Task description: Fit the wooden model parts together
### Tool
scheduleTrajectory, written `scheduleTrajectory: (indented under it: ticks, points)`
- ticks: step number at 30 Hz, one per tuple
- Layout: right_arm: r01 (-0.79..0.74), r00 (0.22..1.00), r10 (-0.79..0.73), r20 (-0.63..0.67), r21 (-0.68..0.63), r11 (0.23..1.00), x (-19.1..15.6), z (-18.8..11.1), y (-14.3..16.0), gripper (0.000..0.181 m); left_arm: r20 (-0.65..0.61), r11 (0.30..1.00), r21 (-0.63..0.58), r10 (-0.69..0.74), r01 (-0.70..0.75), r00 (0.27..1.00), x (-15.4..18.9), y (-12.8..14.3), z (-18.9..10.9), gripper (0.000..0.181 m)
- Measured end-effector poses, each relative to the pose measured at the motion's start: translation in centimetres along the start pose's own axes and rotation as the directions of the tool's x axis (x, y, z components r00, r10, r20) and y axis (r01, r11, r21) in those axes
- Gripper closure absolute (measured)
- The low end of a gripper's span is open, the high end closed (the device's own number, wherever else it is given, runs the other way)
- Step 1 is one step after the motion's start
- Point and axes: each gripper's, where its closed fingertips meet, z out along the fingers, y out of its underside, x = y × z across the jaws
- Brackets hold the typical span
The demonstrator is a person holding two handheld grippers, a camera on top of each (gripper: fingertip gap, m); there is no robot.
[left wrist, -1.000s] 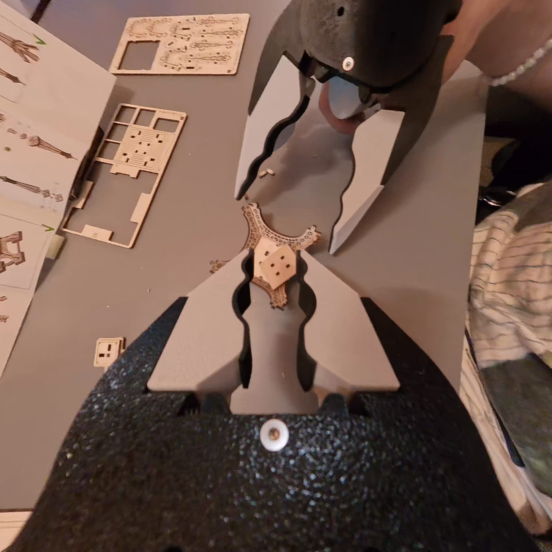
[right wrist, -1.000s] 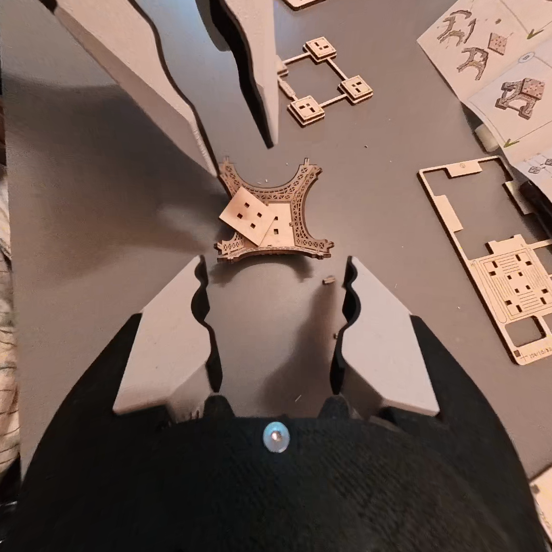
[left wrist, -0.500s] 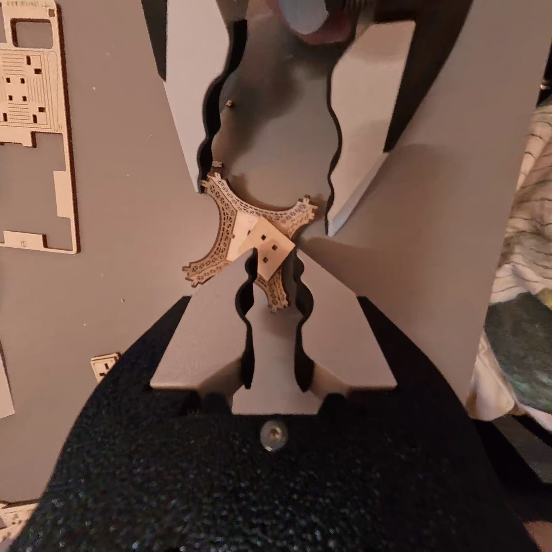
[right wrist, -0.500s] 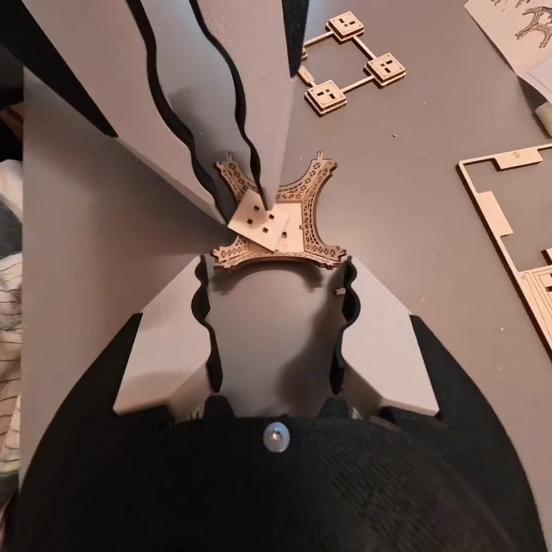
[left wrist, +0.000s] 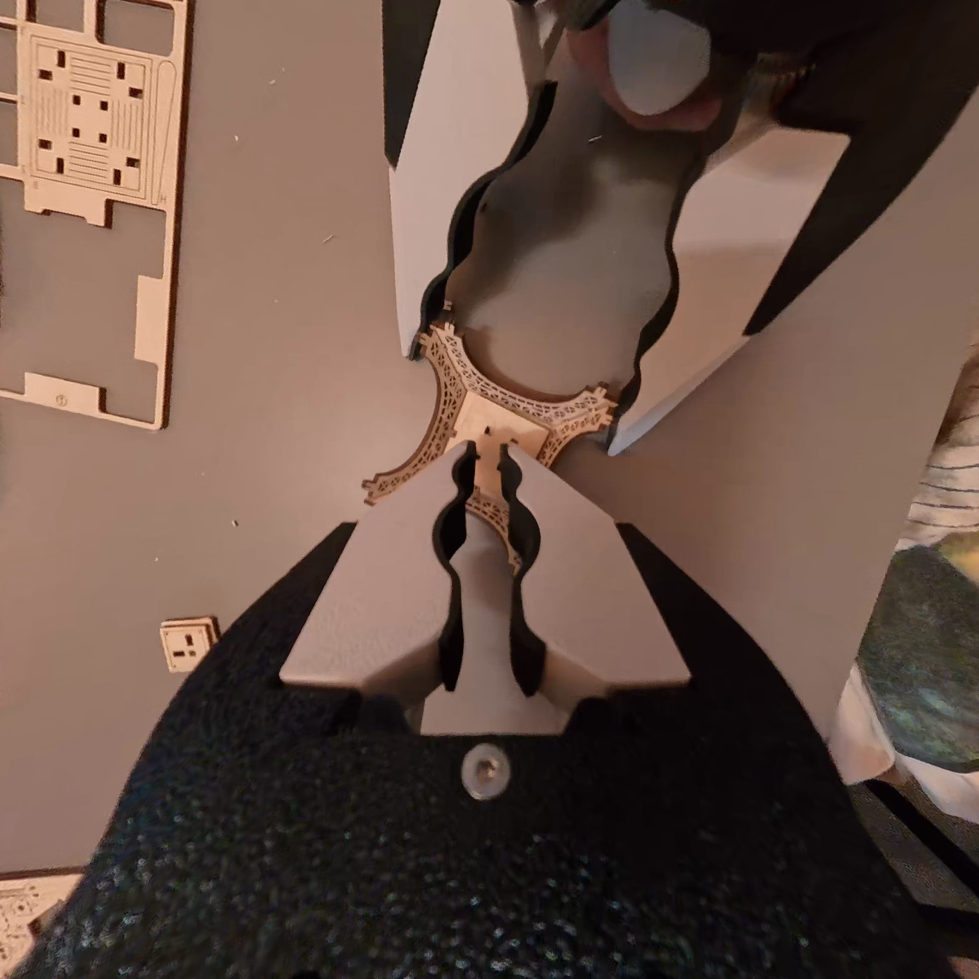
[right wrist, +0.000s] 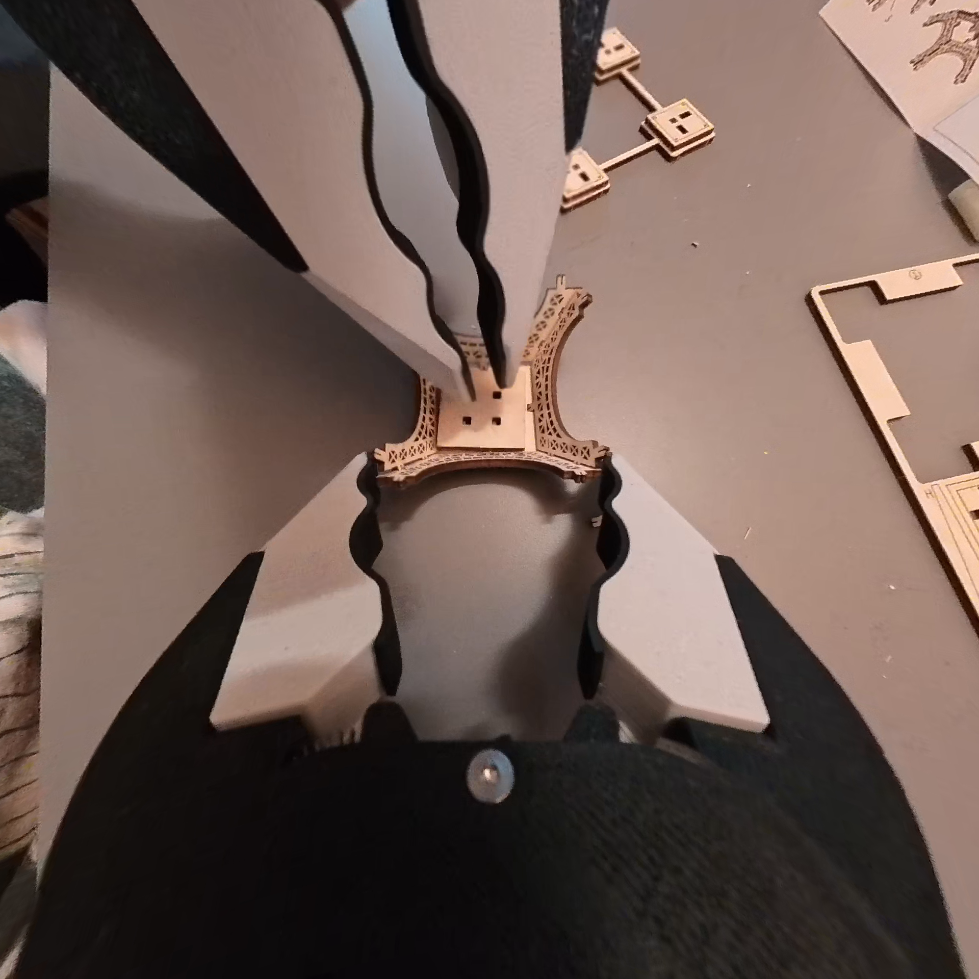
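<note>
Your left tongs (left wrist: 486, 450), nearly closed, press on the square plate (right wrist: 484, 418) atop the tower base (right wrist: 551, 418) near the worktop (right wrist: 741, 424) edge. Your right tongs (right wrist: 490, 466), wide open, now bracket two legs; the plate, askew earlier, sits square.

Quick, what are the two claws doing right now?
Left gripper: nearly shut, tips on the square plate.
Right gripper: open, bracketing the tower base.
</note>
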Motion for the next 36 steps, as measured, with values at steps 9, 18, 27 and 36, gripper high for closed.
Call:
scheduleTrajectory:
  ticks: [9, 18, 27, 36]
  points:
    - [-0.001, 1.000, 0.001, -0.025, -0.004, 1.000, 0.3, 0.0, 0.1, 0.100, -0.055, 1.000, -0.012, -0.027, 0.027, 0.998, 0.0, 0.1, 1.2, 0.176]
    - [0.001, 1.000, -0.001, -0.028, -0.005, 1.000, 0.3, 0.0, 0.1, 0.100, -0.046, 0.999, 0.014, -0.046, 0.046, 0.998, 0.0, 0.2, 1.2, 0.179]
    - [0.001, 0.999, -0.001, -0.032, -0.006, 1.000, 0.4, 0.0, 0.1, 0.100, -0.044, 0.999, 0.009, -0.031, 0.032, 0.999, 0.0, 0.2, 1.2, 0.179]
    - [0.003, 0.999, -0.003, -0.032, -0.005, 1.000, 0.4, 0.0, 0.1, 0.100, -0.014, 0.996, 0.077, -0.033, 0.034, 0.999, -1.6, 0.3, -0.3, 0.176]
